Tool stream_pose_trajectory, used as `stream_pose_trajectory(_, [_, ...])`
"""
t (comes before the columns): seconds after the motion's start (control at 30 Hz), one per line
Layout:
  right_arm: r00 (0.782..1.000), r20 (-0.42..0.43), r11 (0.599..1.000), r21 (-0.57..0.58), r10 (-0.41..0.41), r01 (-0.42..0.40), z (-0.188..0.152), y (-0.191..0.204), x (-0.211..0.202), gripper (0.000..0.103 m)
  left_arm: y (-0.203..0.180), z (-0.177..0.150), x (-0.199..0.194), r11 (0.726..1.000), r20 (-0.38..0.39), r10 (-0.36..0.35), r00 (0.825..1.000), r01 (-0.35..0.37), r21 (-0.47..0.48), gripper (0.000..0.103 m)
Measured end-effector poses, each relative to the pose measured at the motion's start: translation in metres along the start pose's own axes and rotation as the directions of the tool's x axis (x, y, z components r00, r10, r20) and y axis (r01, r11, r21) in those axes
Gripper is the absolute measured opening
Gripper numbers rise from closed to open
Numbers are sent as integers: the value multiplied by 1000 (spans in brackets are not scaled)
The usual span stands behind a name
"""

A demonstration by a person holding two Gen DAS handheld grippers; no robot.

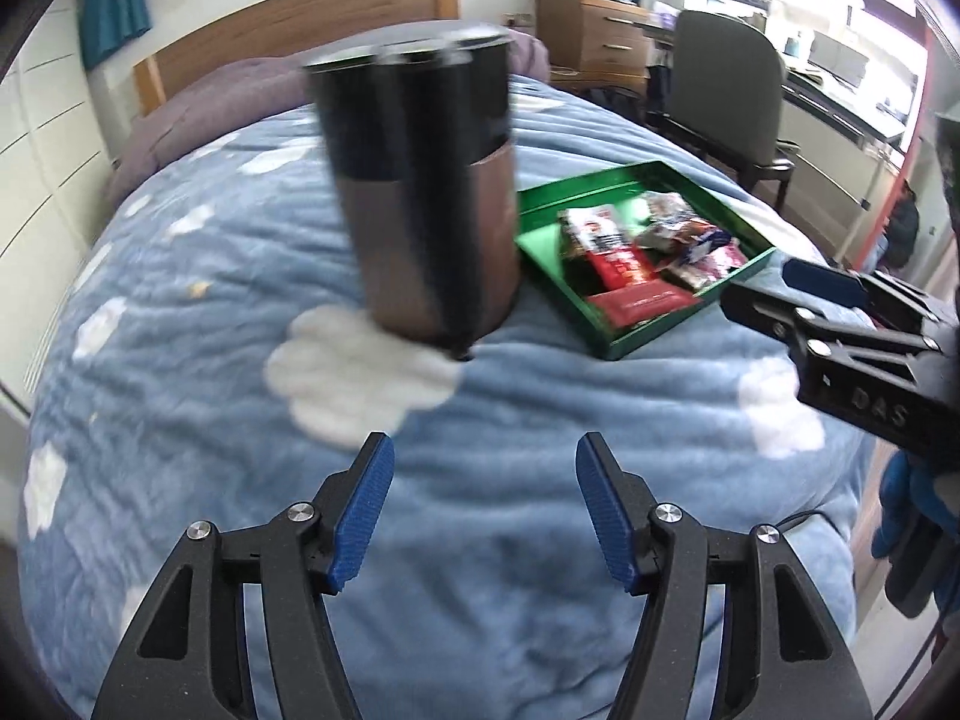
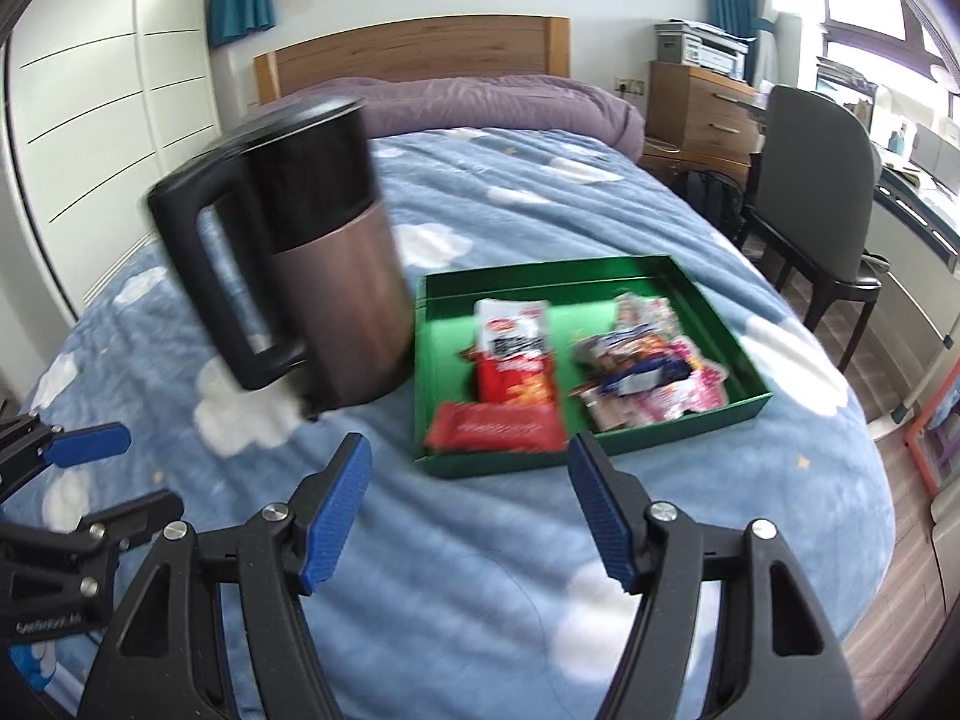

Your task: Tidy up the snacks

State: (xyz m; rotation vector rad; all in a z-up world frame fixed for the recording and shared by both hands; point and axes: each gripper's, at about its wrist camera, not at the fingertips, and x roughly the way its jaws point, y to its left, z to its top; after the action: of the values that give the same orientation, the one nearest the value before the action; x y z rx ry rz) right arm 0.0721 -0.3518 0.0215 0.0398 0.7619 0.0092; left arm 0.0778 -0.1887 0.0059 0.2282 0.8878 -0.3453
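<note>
A green tray (image 2: 738,324) lies on the blue cloud blanket and holds several snack packets: red packs (image 2: 513,354) on its left side, mixed wrappers (image 2: 648,360) on its right. The tray also shows in the left wrist view (image 1: 540,207). A brown and black kettle (image 2: 324,276) with a black handle stands just left of the tray; it also shows in the left wrist view (image 1: 426,192). My left gripper (image 1: 483,510) is open and empty, short of the kettle. My right gripper (image 2: 468,510) is open and empty, in front of the tray's near edge.
The bed's purple duvet (image 2: 480,102) and wooden headboard (image 2: 414,51) lie beyond. A grey chair (image 2: 816,192) and wooden drawers (image 2: 696,102) stand at the right. White cabinets (image 2: 102,108) line the left wall. The other gripper (image 1: 840,324) shows at the left wrist view's right edge.
</note>
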Motion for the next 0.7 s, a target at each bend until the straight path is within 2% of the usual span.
stream_pose_trajectory(0.17, [1000,-2,1000,-6,29,-29,-11,31,-9,103,23,-15,-14,997,21,73,997,-72,-34,59])
stream_pose_trajectory(0.3, [999,1,999,-22,38,-38,-17,50,-17,103,40,-26,-26,995,43,72,997,-69,-69,78])
stream_pose_trajectory(0.7, [999,8,999,-22,39,-38,-25,76,-29,103,72,-42,-44,989,56,63,996,-55,-140,79])
